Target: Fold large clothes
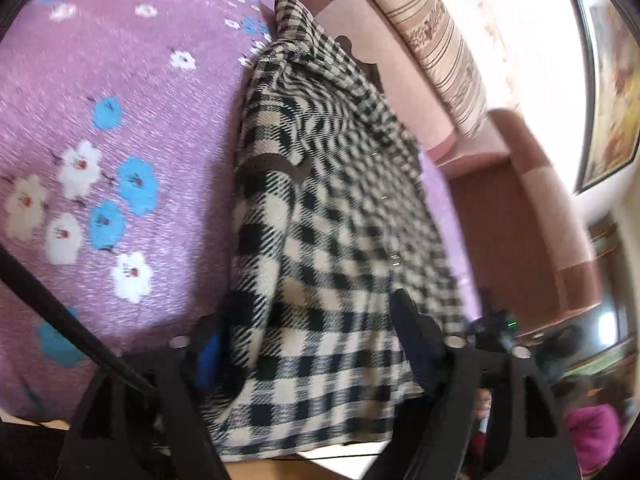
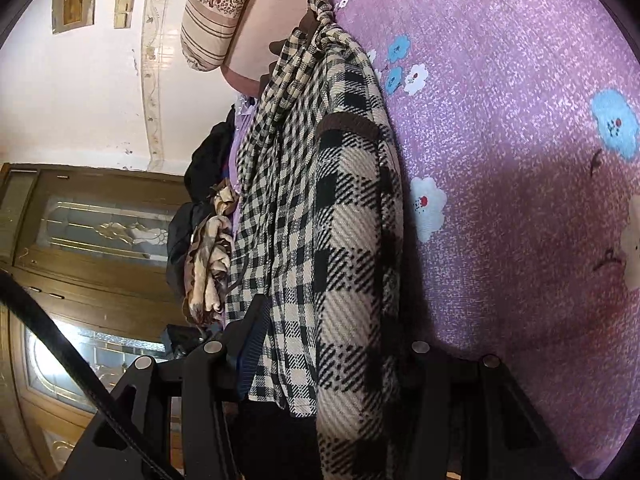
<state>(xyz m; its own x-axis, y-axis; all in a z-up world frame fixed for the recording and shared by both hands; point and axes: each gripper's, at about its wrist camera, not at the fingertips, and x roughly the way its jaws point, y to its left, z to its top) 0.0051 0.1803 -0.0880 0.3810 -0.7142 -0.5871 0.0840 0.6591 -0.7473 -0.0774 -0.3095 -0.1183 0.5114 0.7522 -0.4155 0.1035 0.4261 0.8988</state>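
- The checked shirt (image 1: 320, 240), black and cream, lies on the purple bedsheet (image 1: 120, 100) with white and blue flowers, straight ahead of both grippers.
- In the left wrist view the left gripper (image 1: 316, 328) has its two fingers on both sides of the near edge of the shirt. The cloth fills the gap between them. The jaws look closed on this thick fold.
- A blue pad shows on the inner side of its left finger (image 1: 210, 348), touching the cloth.
- In the right wrist view the right gripper (image 2: 336, 344) also has the shirt (image 2: 320, 200) between its fingers, and the near hem hangs over the gap. It seems to pinch the cloth.
- Its left finger (image 2: 250, 344) presses the small-check part; the other finger is hidden under the large-check part.
- The shirt is doubled over, with a brown trim band (image 2: 348, 124) across the upper layer.
- A striped pillow (image 2: 216, 12) lies at the far end, beyond the collar.
- To the left of the right gripper, a pile of other clothes (image 2: 208, 240) lies beside the shirt, and behind it is a wooden door (image 2: 80, 220) with glass.
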